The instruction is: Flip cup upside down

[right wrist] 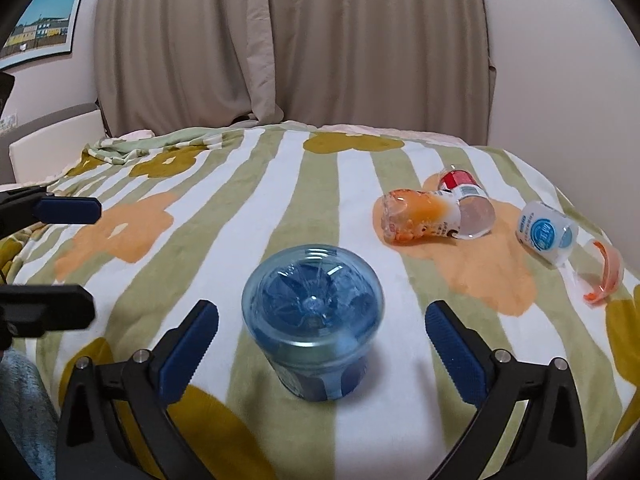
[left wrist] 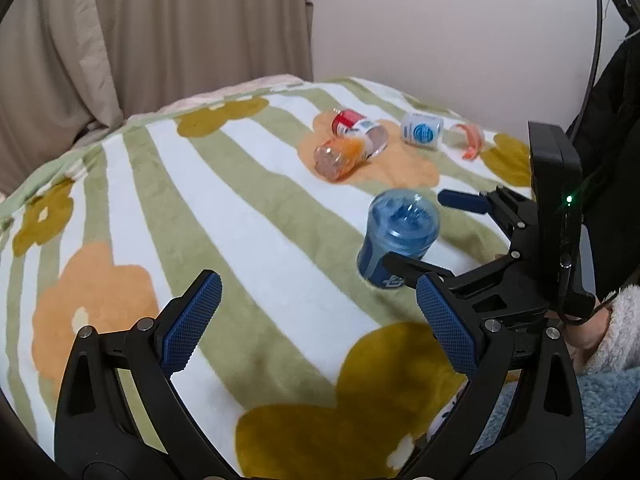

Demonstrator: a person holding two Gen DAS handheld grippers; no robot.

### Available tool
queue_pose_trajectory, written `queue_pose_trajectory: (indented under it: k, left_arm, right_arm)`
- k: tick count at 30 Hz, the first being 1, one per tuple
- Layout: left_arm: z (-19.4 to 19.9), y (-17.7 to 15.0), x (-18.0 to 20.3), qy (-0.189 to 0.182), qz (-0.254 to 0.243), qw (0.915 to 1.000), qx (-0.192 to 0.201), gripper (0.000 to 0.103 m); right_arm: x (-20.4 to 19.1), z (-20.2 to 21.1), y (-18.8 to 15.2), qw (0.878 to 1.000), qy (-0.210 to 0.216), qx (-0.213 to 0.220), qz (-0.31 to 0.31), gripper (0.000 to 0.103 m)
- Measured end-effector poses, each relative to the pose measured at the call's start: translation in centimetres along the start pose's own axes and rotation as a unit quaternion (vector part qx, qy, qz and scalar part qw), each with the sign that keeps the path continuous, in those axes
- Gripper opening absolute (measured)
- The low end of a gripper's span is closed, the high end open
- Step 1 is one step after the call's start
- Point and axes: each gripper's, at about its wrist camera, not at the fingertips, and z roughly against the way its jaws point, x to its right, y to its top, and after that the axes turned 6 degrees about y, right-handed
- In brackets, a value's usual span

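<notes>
A striped flower blanket [right wrist: 280, 184] covers the bed. On it, the blue cup [right wrist: 314, 328] stands bottom-up between the right gripper's [right wrist: 320, 344] spread fingers, untouched. The left gripper [left wrist: 316, 320] hovers nearby, fingers apart. Farther off lie 3 tipped cups: orange [right wrist: 416, 220], red [right wrist: 466, 196], white [right wrist: 546, 234].

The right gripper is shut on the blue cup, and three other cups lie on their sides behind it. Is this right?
Not quite. In the right wrist view the right gripper is open, its fingers either side of the blue cup without touching. The three other cups do lie behind.
</notes>
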Motion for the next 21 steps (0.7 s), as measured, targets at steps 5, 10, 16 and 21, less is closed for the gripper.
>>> queue_pose_trajectory:
  k: [5, 10, 16, 21]
  left_arm:
    - [3.9, 2.7, -0.1, 0.009, 0.002, 0.9988, 0.047, 0.098]
    - [8.3, 7.3, 0.4, 0.001, 0.031, 0.9919, 0.124, 0.103]
    - [13.0, 9.7, 2.7, 0.024, 0.032, 0.9788, 0.201, 0.103]
    - [14.7, 8.4, 4.0, 0.026, 0.067, 0.9723, 0.222, 0.103]
  right_arm:
    - [0.7, 4.3, 2.5, 1.0, -0.022, 0.015, 0.006, 0.103]
    - [1.3, 12.5, 7.1, 0.995, -0.078, 0.06, 0.013, 0.103]
    - [-0.3, 23.7, 8.8, 0.966, -0.212, 0.147, -0.006, 0.103]
    - [-0.9, 27.8, 6.9, 0.94, -0.3, 0.163, -0.024, 0.103]
